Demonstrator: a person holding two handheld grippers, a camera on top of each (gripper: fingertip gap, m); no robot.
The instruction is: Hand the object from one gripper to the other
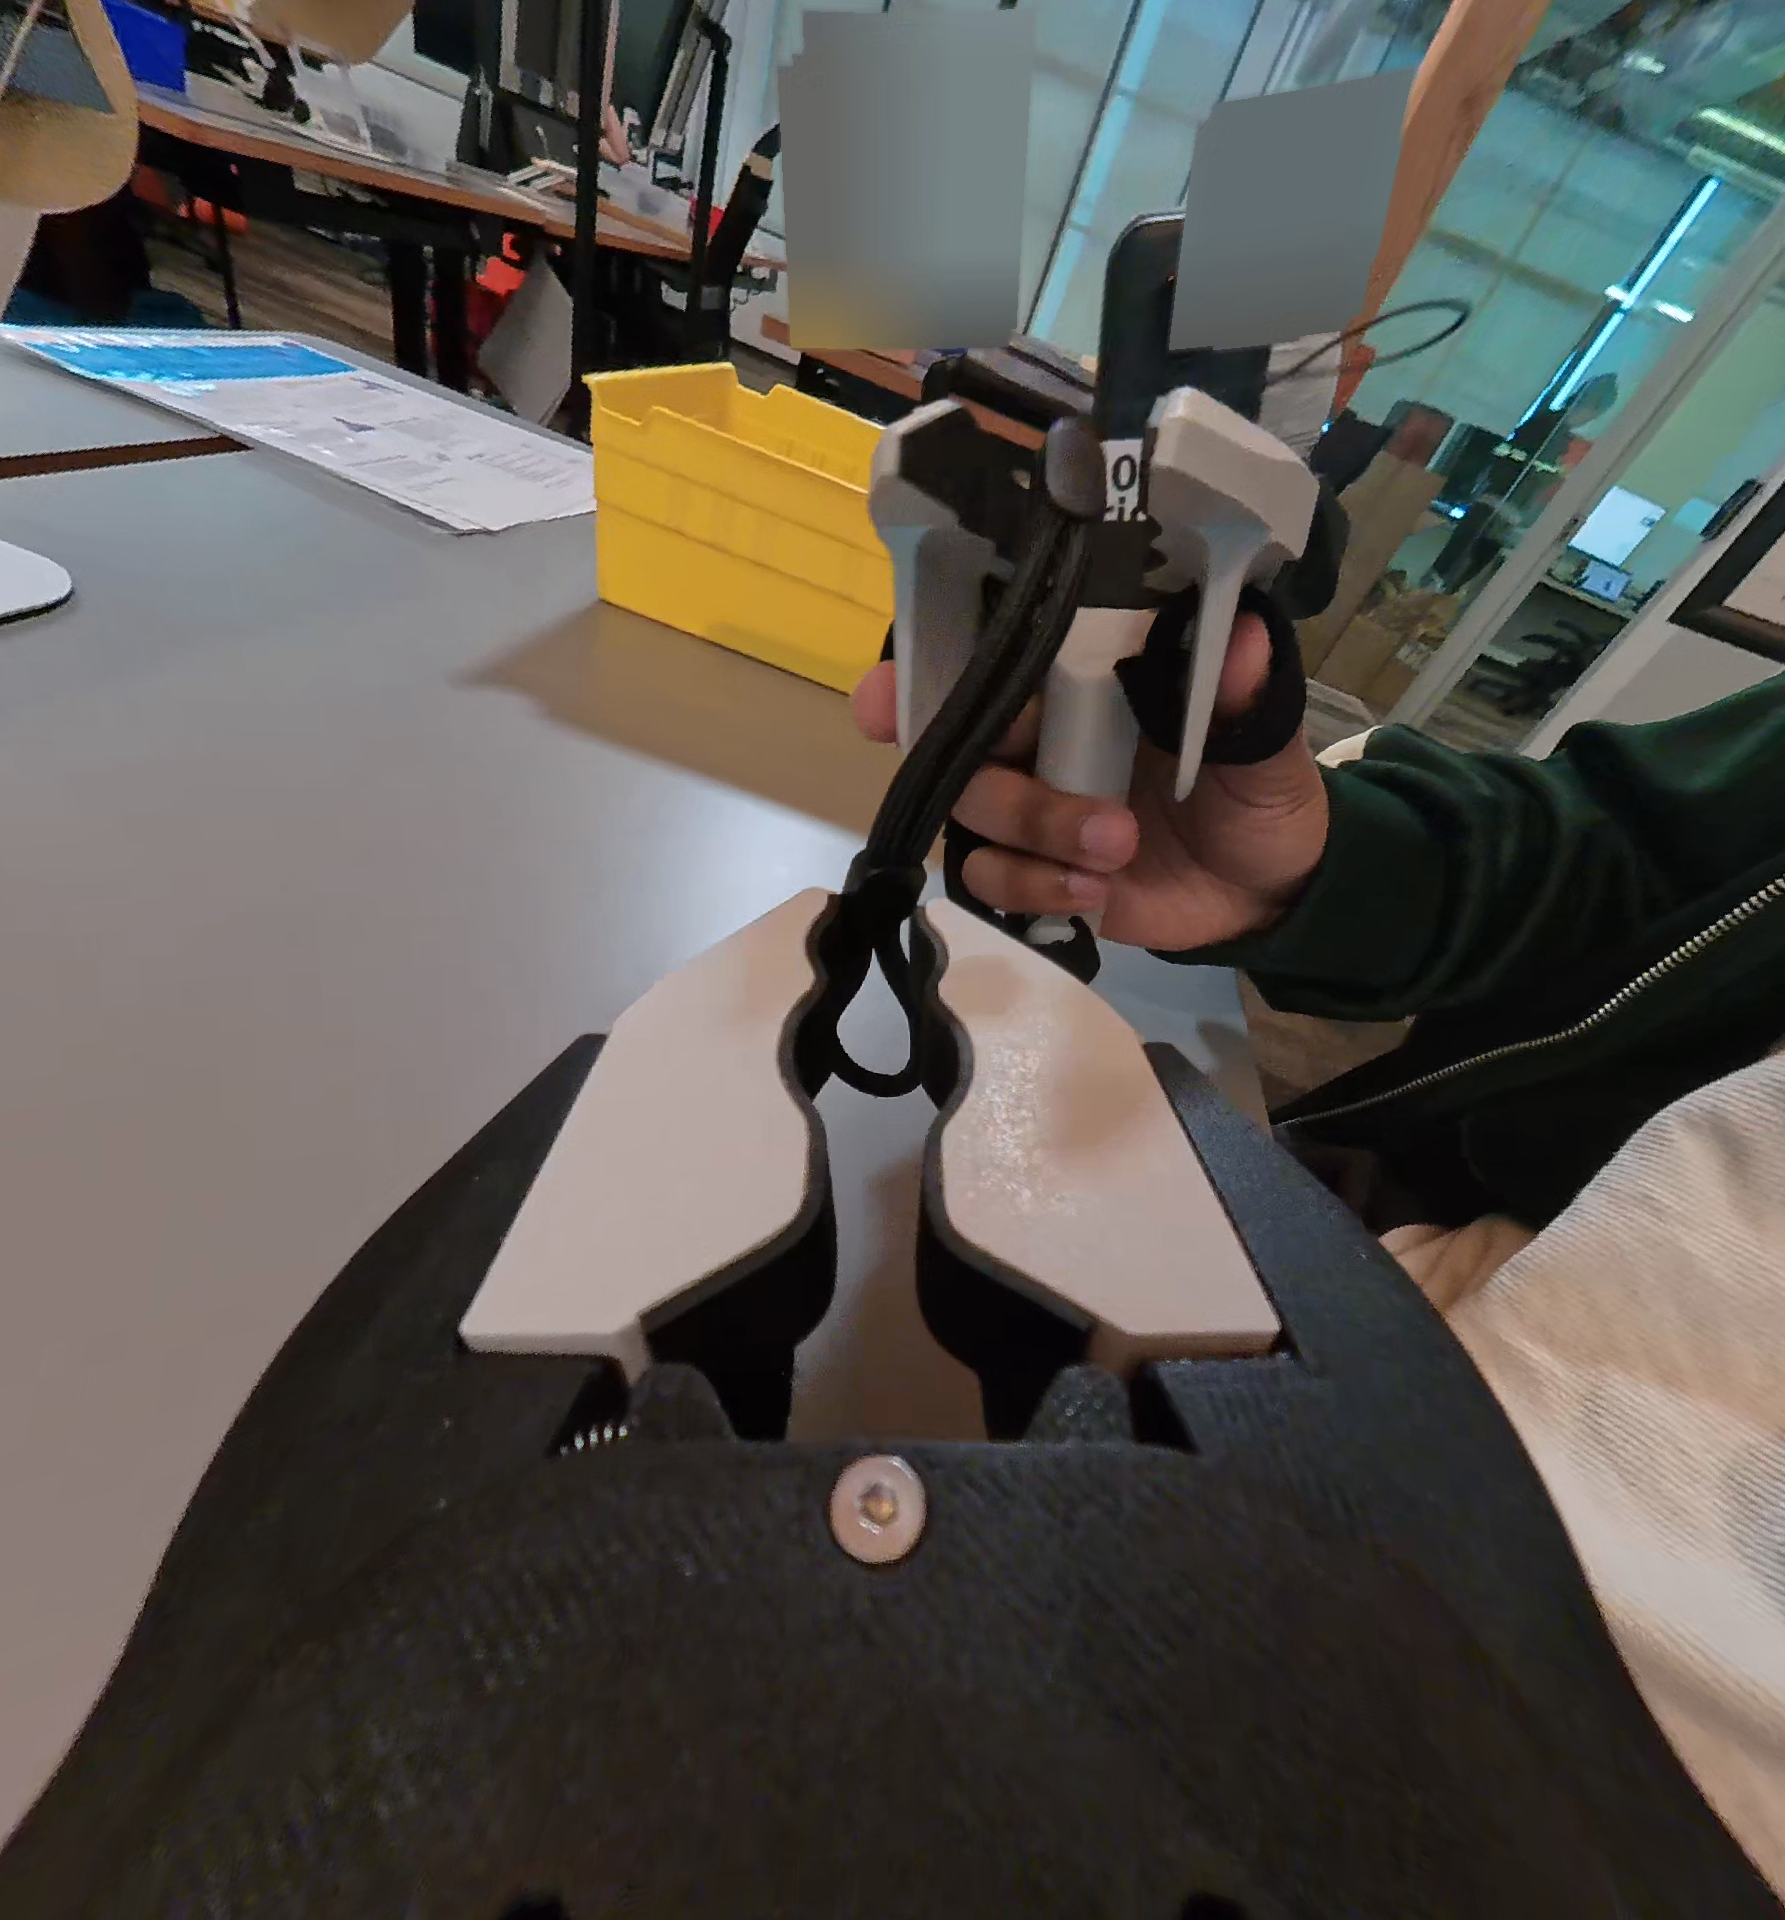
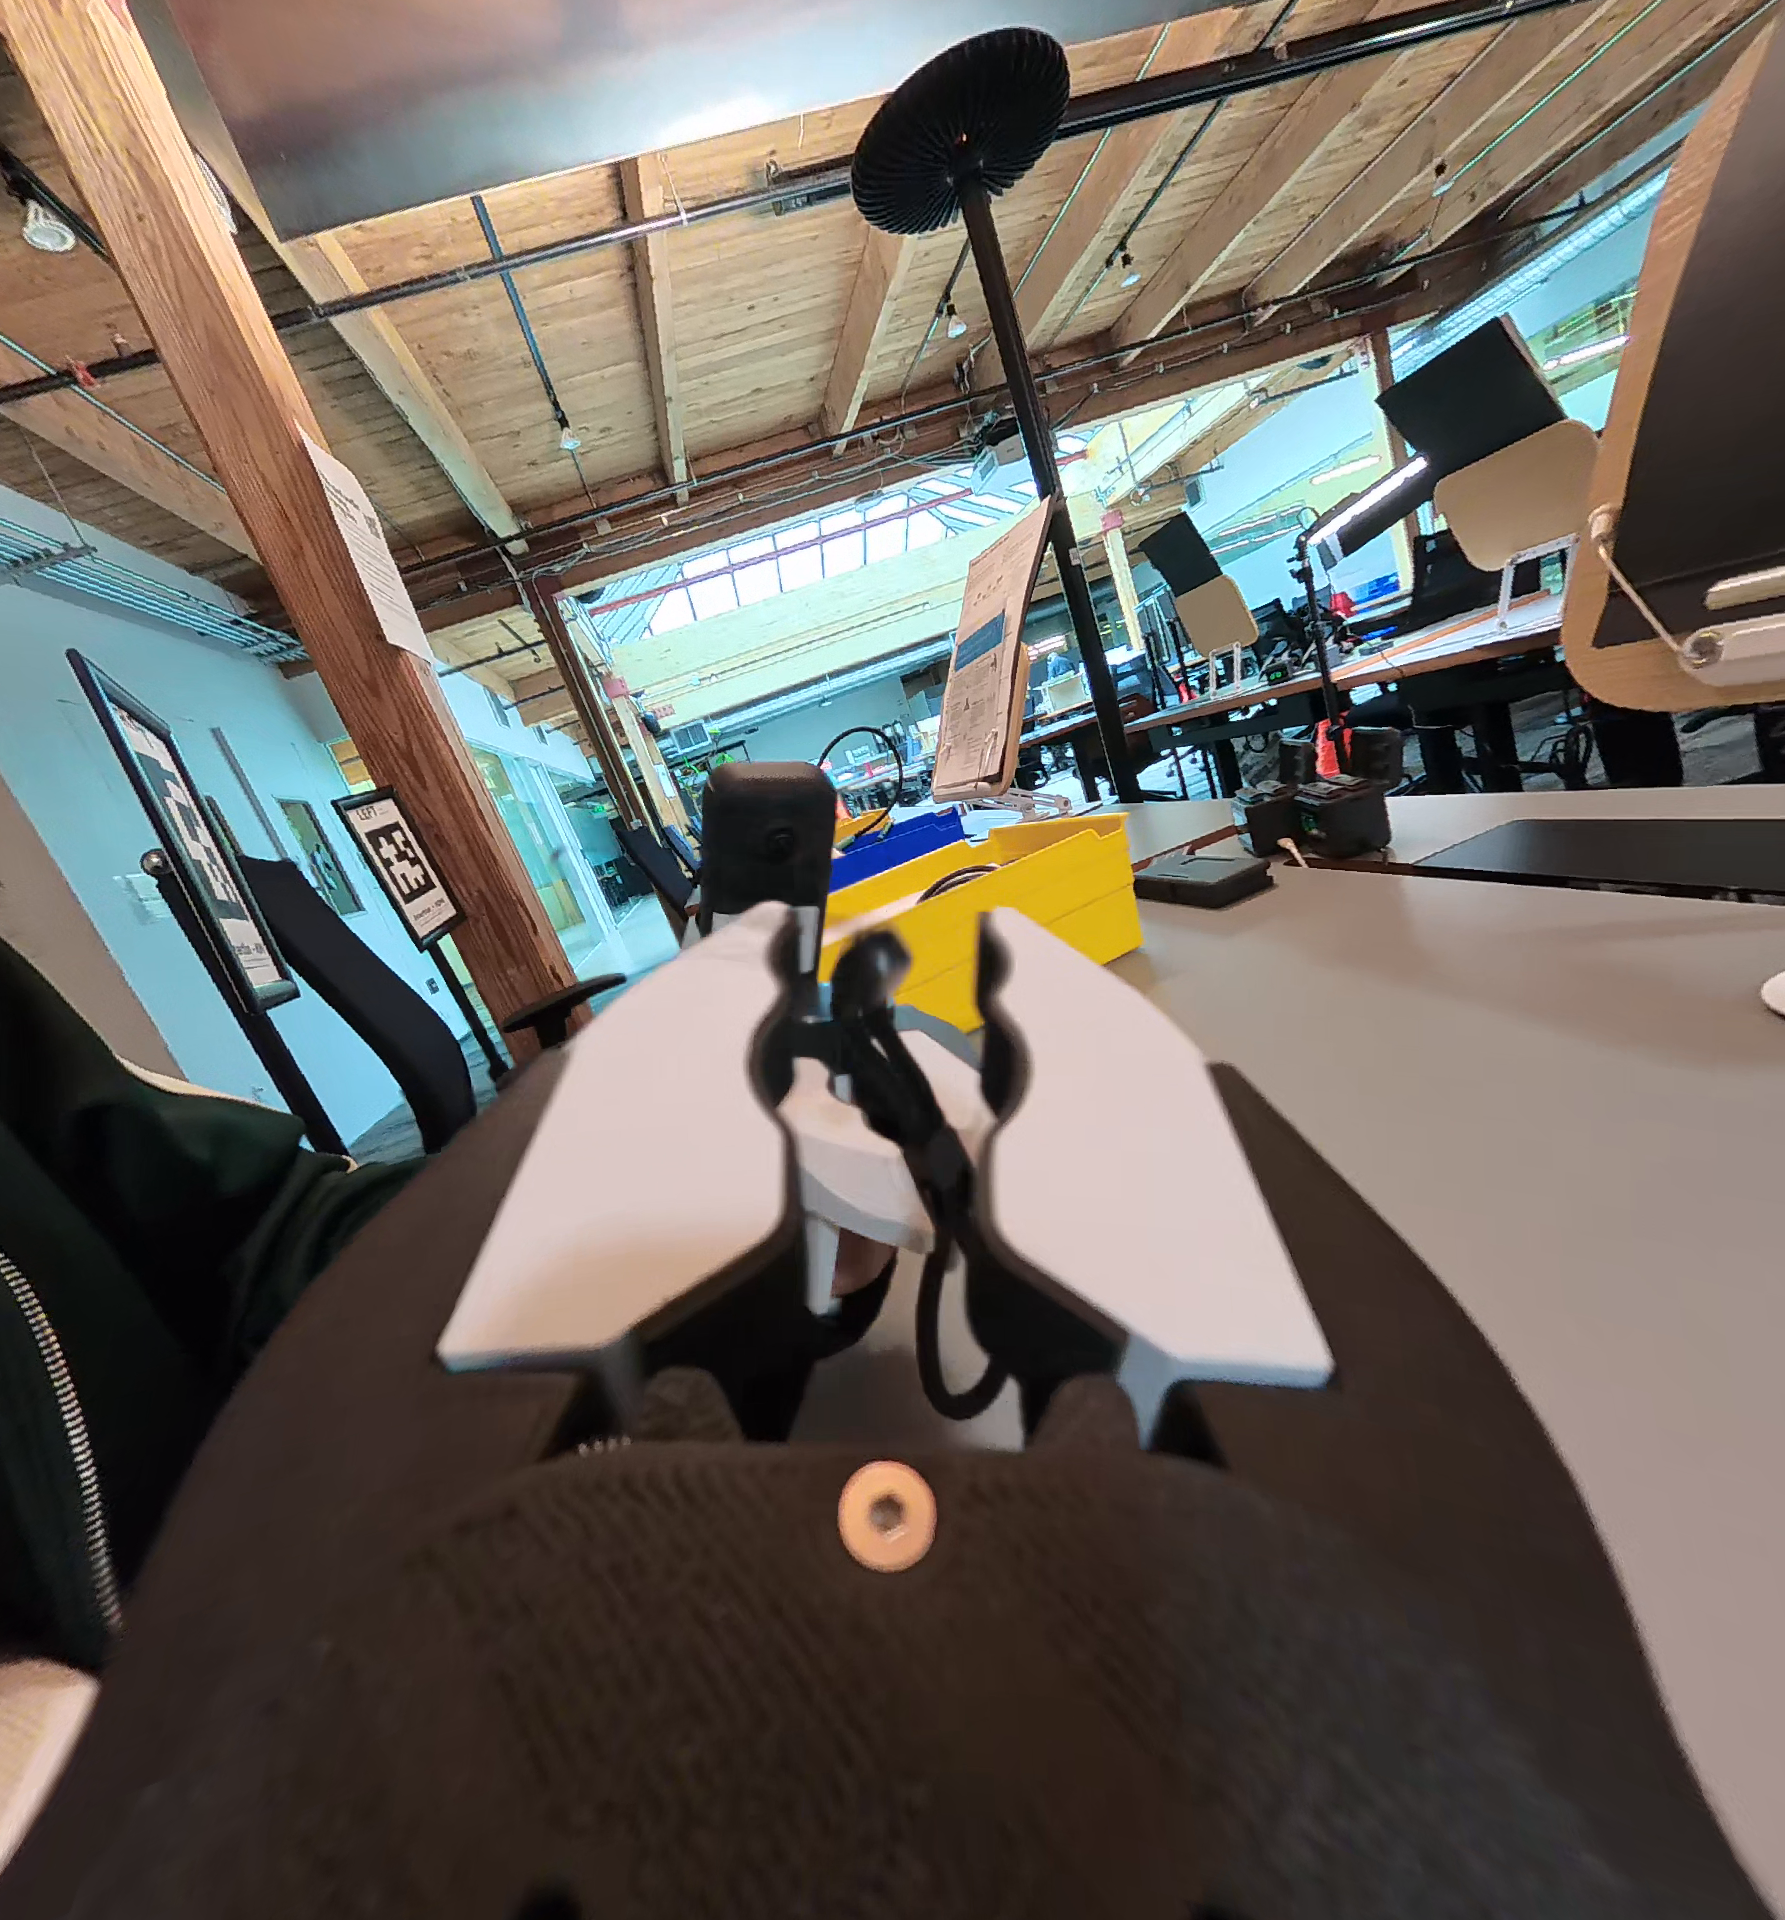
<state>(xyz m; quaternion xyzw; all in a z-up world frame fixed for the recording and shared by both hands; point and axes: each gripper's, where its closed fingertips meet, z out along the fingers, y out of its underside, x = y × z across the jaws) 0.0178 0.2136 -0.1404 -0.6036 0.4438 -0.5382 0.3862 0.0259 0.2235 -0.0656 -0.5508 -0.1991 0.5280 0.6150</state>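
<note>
Left wrist view puts our left hand-held gripper (image 1: pixel 875 914) at the centre: its two white fingers (image 1: pixel 680 1122) come nearly together at the tips, and the black cord bundle (image 1: pixel 981 665) is pinched between them at its bound neck, with a small loop hanging back into the gap behind the tips. From that pinch the bundle runs up toward 1 o'clock, its long axis steep and leaning slightly right, to a knobbed end that sits between the fingers of our right hand-held gripper (image 1: pixel 1085 488), held by a hand (image 1: pixel 1158 842) in a dark green sleeve.

Right wrist view shows that gripper's own fingers (image 2: pixel 1127 1143) standing apart, the cord bundle (image 2: pixel 898 1081) lying along the gap between them from about 12 o'clock down to a loop at 6 o'clock. We cannot tell whether either pad touches it; blur hides the tips.

So the bundle spans both grippers above the grey desk (image 1: pixel 296 831), gripped firmly only by the left one. We judge the coming move turns on the right fingers squeezing across that axis before the left lets go.

Farther out, a yellow bin (image 1: pixel 732 520) stands on the desk at 11 o'clock.
</note>
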